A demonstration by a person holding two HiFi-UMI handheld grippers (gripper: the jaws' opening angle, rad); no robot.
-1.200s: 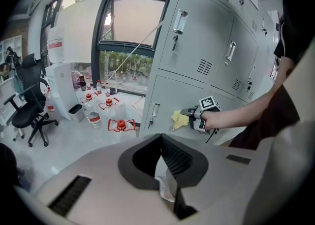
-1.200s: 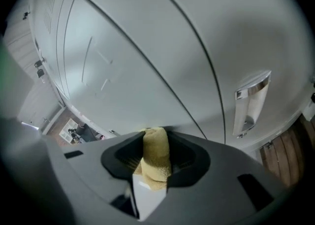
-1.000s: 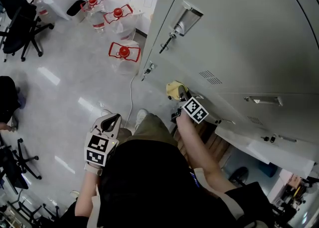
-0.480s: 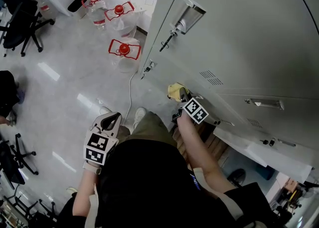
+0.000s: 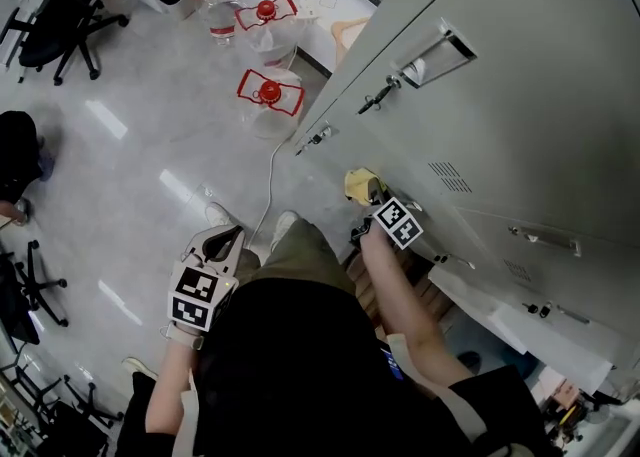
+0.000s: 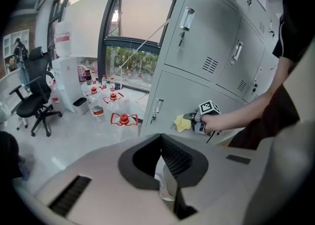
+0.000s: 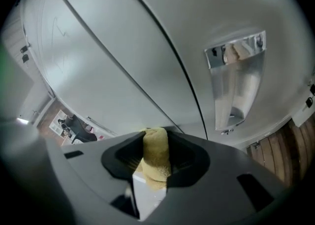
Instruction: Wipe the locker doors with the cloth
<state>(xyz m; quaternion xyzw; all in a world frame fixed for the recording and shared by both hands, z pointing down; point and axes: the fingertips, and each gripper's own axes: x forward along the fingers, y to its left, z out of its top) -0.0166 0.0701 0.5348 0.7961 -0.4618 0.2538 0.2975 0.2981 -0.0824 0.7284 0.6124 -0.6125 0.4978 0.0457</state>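
The right gripper [image 5: 372,193] was held out to the grey lockers [image 5: 520,95]. Its jaws were closed on a yellow cloth [image 7: 155,157]. The cloth was bunched up, and its top end poked out past the jaw tips. From the head view, the cloth [image 5: 360,185] sat right up against the low locker door [image 5: 340,160], a bit below that door's lock [image 5: 318,135]. The pictures did not show for sure if the cloth was touching the door. In the right gripper view, a shiny silver handle [image 7: 236,81] was set into the door to the right of the cloth, and a dark line ran between two doors.

The left gripper [image 5: 222,241] hung low by the person's left side, well away from the lockers. It pointed at the floor [image 5: 130,175]. Its jaws were pressed together and held nothing. Its own camera looked across the room and saw the right gripper [image 6: 196,117] and the cloth [image 6: 183,123] at the bottom locker door.

Big water jugs [image 5: 268,100] with red caps stood on the floor near the end of the lockers. A thin white cord [image 5: 268,190] lay on the floor beside the low door. A black office chair [image 5: 60,20] stood farther off, near the top left corner of the head view.
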